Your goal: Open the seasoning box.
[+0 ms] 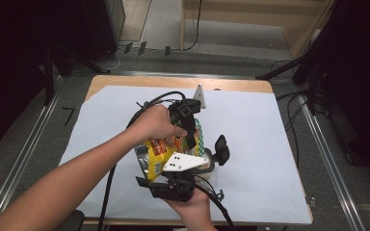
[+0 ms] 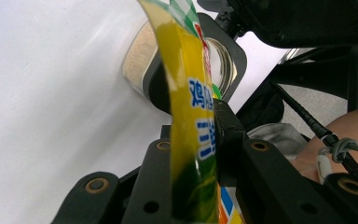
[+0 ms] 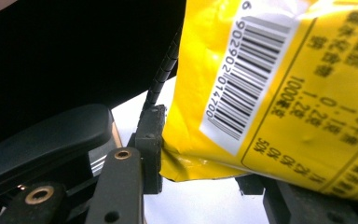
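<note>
A yellow seasoning bag (image 1: 161, 147) with blue print hangs over the white sheet between both grippers. My left gripper (image 1: 190, 137) comes down from above and is shut on the bag (image 2: 186, 93), whose edge is pinched flat between the pads. Just past it lies a glass jar (image 2: 137, 60) of tan powder with its black flip lid (image 1: 221, 149) open. My right gripper (image 1: 156, 180) reaches in from the near edge under the bag's lower corner. In the right gripper view the barcoded bag (image 3: 270, 70) sits between the parted jaws of the right gripper (image 3: 200, 161), its edge against one pad (image 3: 150, 140); a firm grip is unclear.
A white sheet (image 1: 260, 144) covers the wooden table (image 1: 241, 85), with free room to the right and far side. Black cables (image 1: 108, 192) trail from the grippers toward the near edge. Metal rails and dark stands flank the table.
</note>
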The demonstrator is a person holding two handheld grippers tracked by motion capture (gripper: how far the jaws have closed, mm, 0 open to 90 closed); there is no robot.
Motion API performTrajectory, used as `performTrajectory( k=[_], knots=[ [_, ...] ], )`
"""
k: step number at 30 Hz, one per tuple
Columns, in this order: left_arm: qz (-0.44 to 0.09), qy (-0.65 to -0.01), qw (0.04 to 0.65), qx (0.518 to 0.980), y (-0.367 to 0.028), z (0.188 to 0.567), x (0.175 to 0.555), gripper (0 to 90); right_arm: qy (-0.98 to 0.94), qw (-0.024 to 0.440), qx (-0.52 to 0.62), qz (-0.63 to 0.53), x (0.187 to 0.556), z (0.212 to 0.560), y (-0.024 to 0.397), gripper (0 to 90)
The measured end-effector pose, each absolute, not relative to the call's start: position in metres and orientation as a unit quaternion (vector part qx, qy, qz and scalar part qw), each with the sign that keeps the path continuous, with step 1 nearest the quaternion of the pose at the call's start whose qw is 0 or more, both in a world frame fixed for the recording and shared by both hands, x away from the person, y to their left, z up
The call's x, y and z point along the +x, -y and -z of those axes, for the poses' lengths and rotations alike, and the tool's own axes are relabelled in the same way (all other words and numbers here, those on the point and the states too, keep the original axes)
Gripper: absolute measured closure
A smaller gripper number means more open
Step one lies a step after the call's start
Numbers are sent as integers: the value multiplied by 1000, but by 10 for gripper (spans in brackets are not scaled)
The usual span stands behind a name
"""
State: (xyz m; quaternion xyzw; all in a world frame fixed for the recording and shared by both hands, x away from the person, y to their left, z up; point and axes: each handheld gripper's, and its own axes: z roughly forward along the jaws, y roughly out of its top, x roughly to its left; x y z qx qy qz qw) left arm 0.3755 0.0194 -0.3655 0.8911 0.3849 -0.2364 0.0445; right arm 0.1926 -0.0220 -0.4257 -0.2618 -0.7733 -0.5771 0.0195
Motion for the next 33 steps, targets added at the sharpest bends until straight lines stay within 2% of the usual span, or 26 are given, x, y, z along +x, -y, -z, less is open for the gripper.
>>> performTrajectory(
  k=[33],
  knots=[
    [189,-358,36,914,-8,361,365,827,779,24,-266,568,196,432,19,625]
  ],
)
